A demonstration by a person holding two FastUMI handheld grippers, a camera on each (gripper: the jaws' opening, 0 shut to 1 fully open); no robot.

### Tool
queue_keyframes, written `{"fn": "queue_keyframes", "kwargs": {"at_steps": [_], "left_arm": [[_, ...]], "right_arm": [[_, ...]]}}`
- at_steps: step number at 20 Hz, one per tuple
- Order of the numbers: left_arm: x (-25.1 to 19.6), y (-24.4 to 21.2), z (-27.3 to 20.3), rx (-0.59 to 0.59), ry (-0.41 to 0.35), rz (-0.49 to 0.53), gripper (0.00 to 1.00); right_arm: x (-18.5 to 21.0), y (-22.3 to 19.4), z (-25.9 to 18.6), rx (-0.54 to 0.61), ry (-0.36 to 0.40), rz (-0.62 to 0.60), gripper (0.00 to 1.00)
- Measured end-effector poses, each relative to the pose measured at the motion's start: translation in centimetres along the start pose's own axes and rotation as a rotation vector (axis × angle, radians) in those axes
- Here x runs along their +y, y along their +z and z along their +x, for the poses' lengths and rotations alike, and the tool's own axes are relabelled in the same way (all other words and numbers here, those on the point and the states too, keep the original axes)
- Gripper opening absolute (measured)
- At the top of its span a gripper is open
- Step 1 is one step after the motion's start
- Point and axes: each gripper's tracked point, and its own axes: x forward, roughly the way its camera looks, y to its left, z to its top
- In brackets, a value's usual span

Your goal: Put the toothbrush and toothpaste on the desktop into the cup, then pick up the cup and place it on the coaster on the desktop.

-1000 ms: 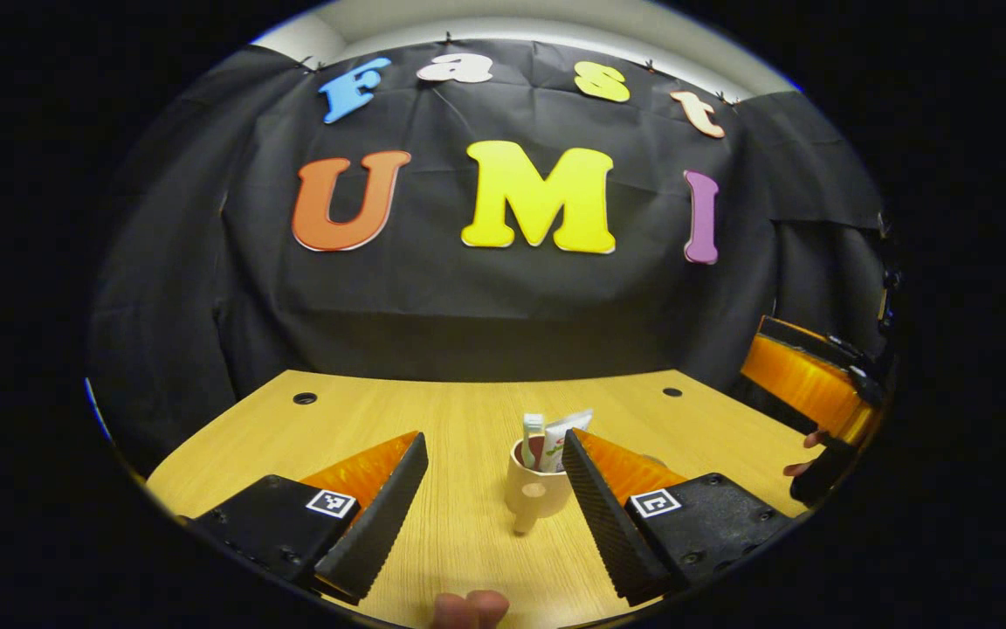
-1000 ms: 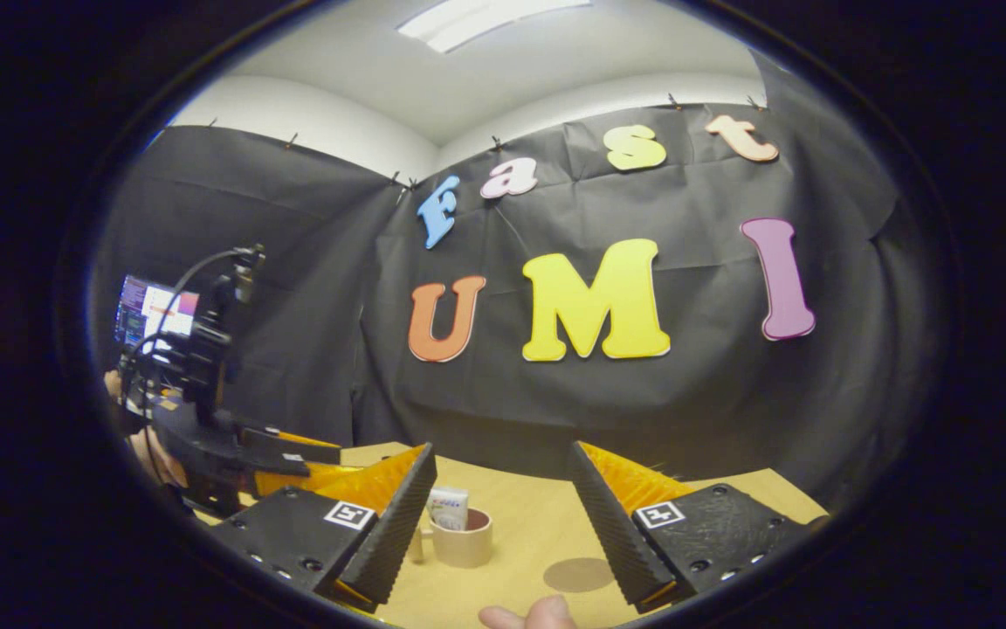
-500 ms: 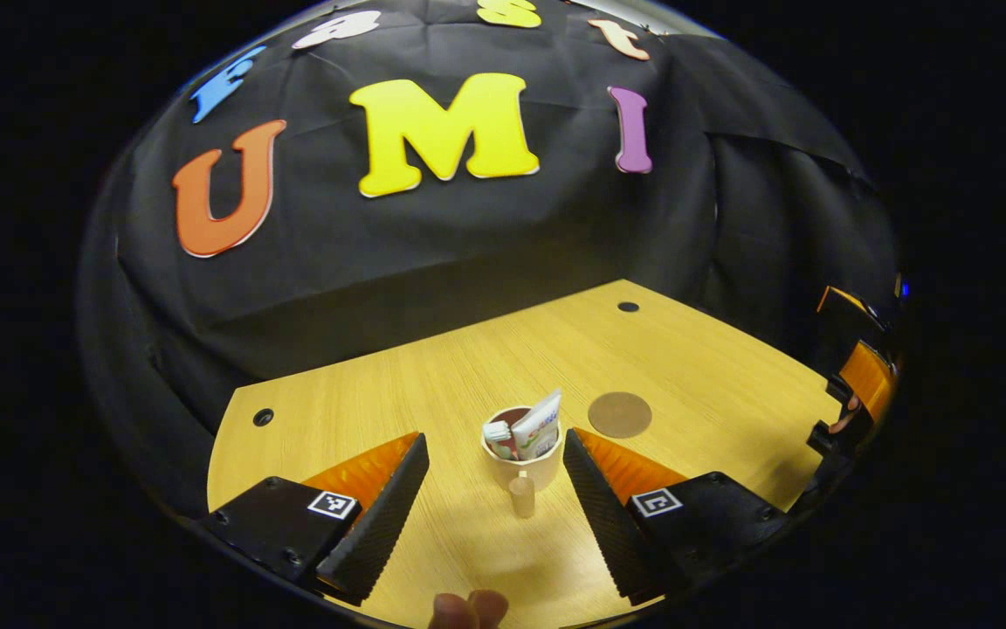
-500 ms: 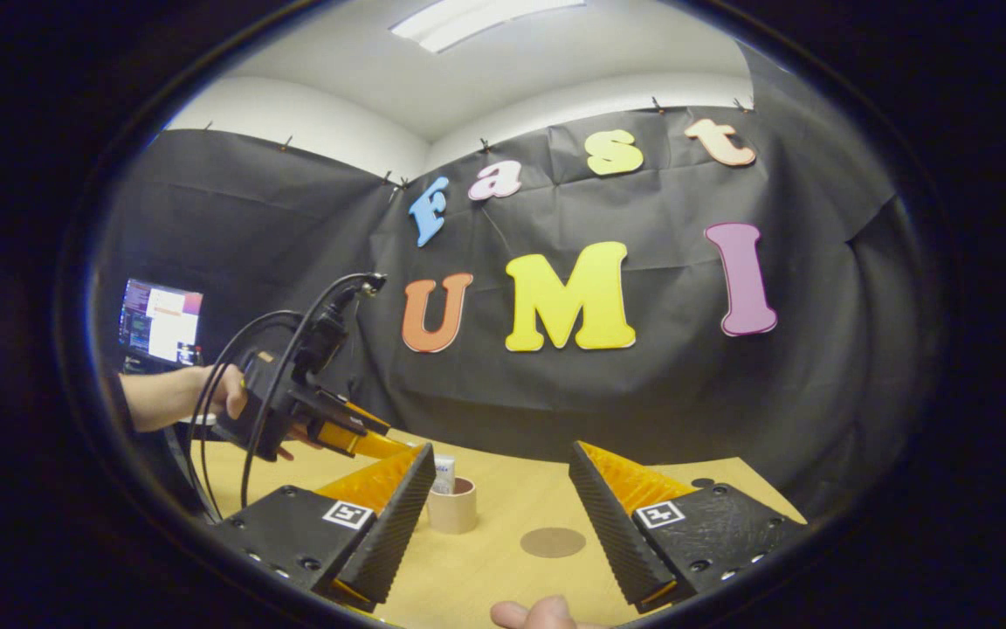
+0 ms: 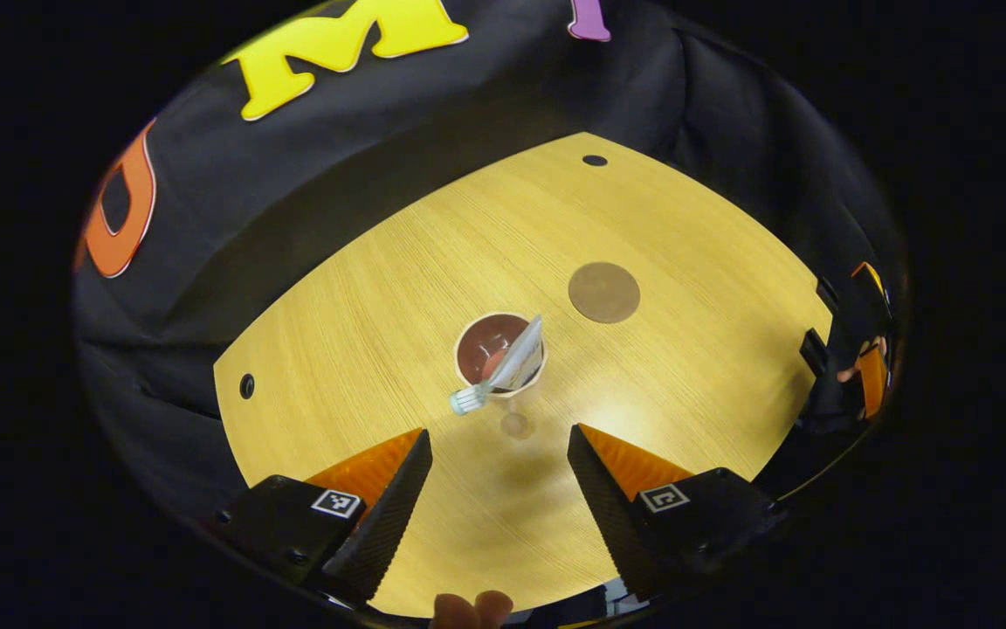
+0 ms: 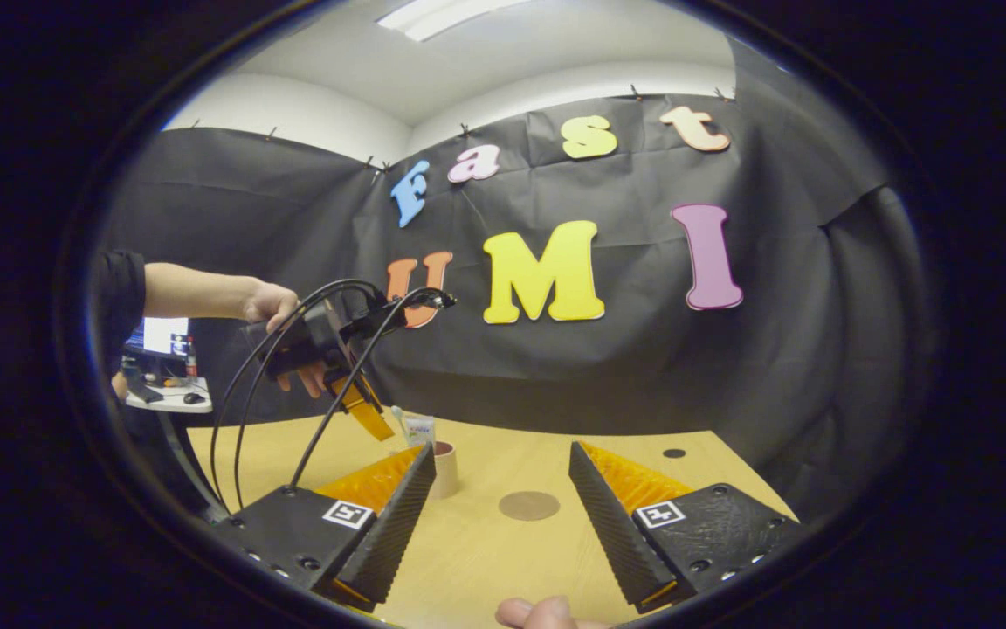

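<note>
where the left gripper view looks almost straight down, we see the cup [image 5: 499, 354] near the middle of the frame, a round pale mug with a dark inside, standing upright on the desktop [image 5: 398, 288]. its handle [image 5: 515, 425] points toward the bottom of the frame. the toothpaste [image 5: 522, 360], a flat crimped tube, leans against the rim at the right, and the toothbrush [image 5: 471, 398] sticks out over the lower left rim with its pale ribbed end in the air. up and to the right of the cup, apart from it, lies the coaster [image 5: 603, 292], a thin brown disc flat on the wood.

the desktop is light wood with a fine straight grain and two small dark holes near its far corners. bare wood lies all round the cup, and between cup and coaster.

at the bottom of that frame we see the left gripper [image 5: 499, 515] with its ribbed wedge fingers spread wide and nothing between them; the cup sits beyond the tips, not touched. in the right gripper view this same gripper shows at centre left, held by a hand [image 6: 272, 306], tilted down above the cup [image 6: 444, 469], cables looping off it.

the right gripper [image 6: 499, 524] at the bottom of its own view is likewise spread wide and holds nothing, with the coaster [image 6: 529, 505] seen between its fingers farther off.
</note>
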Motion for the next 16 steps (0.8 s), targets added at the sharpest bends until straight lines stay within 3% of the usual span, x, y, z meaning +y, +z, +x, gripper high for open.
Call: {"fn": "queue_keyframes", "kwargs": {"at_steps": [4,16], "left_arm": [[-0.7,0.9,2.3,0.034,-0.034,-0.001,0.99],[-0.1,-1.7,10.2,0.348,-0.102,0.015,0.99]], "right_arm": [[-1.3,-0.7,0.2,0.005,-0.015,0.059,0.93],[-5.5,-4.2,1.6,0.060,-0.091,0.152,0.95]]}}
